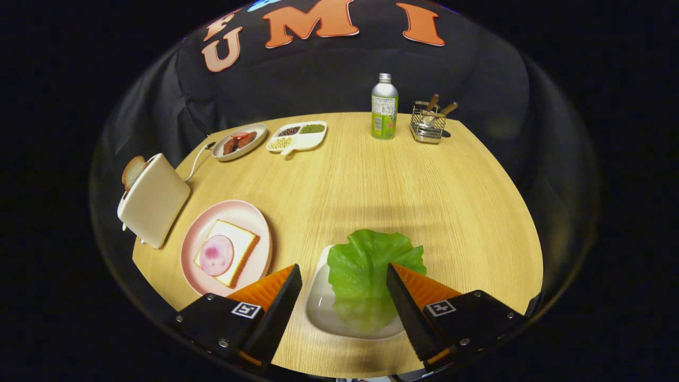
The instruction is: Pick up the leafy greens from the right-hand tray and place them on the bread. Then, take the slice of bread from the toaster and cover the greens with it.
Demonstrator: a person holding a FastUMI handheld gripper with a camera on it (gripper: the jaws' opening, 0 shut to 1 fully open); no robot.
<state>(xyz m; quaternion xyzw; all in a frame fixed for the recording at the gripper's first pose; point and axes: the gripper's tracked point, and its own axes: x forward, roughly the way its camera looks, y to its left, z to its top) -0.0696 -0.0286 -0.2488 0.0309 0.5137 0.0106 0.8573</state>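
Note:
A green lettuce leaf point(368, 273) lies across a small white tray point(321, 305) on the wooden table, right between my fingers. My gripper point(344, 278) is open, its fingertips on either side of the leaf and not pressing on it. To the left, a pink plate point(193, 241) holds a slice of bread point(238, 241) with a round slice of ham point(216, 255) on top. Further left stands a cream toaster point(154, 199) with a slice of bread point(132, 171) sticking out of its slot.
At the back of the table are an oval dish of red food point(238, 142), a divided white tray of beans and seeds point(297, 137), a green-labelled bottle point(384, 109) and a wire utensil holder point(428, 124). A white cord point(197, 159) runs from the toaster.

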